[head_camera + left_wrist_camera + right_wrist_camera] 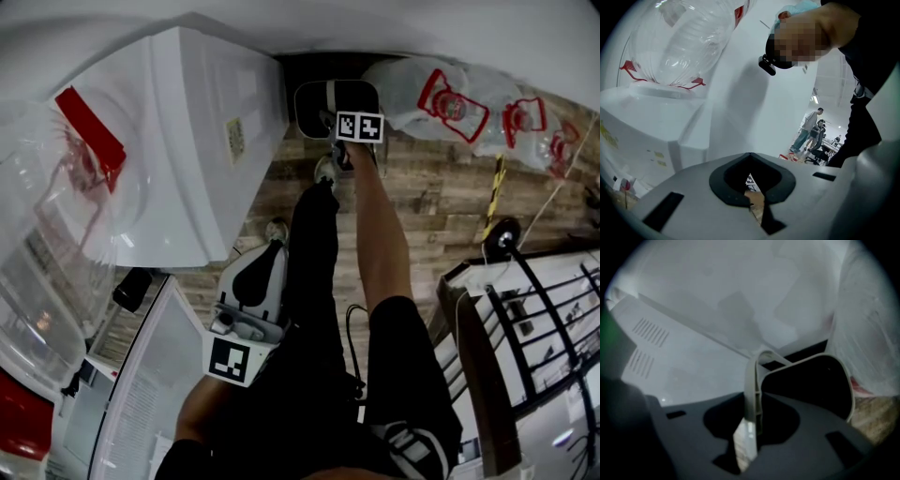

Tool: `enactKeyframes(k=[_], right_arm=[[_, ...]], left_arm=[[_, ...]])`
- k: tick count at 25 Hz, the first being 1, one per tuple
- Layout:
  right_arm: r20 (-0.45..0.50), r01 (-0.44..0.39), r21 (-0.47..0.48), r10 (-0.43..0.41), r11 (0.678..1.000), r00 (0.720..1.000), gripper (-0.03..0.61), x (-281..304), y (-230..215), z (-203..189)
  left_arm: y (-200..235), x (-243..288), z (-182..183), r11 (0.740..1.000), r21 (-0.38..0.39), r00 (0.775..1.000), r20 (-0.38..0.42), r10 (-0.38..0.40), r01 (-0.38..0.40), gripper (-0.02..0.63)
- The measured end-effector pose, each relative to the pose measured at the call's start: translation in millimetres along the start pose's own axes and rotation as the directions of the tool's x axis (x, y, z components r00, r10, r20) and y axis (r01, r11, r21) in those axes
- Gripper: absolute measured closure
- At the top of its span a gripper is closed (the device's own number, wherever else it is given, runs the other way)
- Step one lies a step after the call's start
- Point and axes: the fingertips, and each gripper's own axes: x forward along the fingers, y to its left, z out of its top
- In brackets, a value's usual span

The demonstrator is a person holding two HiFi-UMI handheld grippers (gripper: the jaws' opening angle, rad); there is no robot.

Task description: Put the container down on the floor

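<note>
Container [317,101] hangs low over the far wooden floor [431,197], right of the white dispenser [187,122], its pale rim pinched by the right gripper [749,430]; lowering looks like the step in hand, so next it needs seating flat before release.

The left gripper [757,206] has its 2 jaws pressed together with nothing between them. Beyond it stands a white water dispenser [656,126] topped by 1 clear upturned bottle [689,42]. People [808,129] gather far behind at right.
</note>
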Motion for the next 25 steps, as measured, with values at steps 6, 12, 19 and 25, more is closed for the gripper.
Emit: enactKeyframes(k=[6, 12, 19, 25], right_arm=[[-0.033, 0.097, -0.015, -0.097, 0.995, 0.995, 0.482, -2, -3, 0], [-0.031, 0.156, -0.026, -0.157, 0.987, 0.987, 0.446, -3, -11, -3], [-0.021, 0.182, -0.026, -0.182, 0.983, 0.983, 0.423, -14, -7, -2], [-0.023, 0.201, -0.014, -0.201, 0.979, 0.979, 0.417, -14, -17, -4]], left_arm=[[1, 3, 9, 1.000, 0.003, 1.000, 0.020, 0.000, 0.000, 0.586], [3, 1, 8, 1.000, -0.003, 1.000, 0.026, 0.000, 0.000, 0.586], [1, -9, 7, 1.000, -0.017, 1.000, 0.023, -0.009, 0.009, 0.586], [-1, -2, 2, 0.999, -0.022, 0.999, 0.019, -0.026, 0.026, 0.586]])
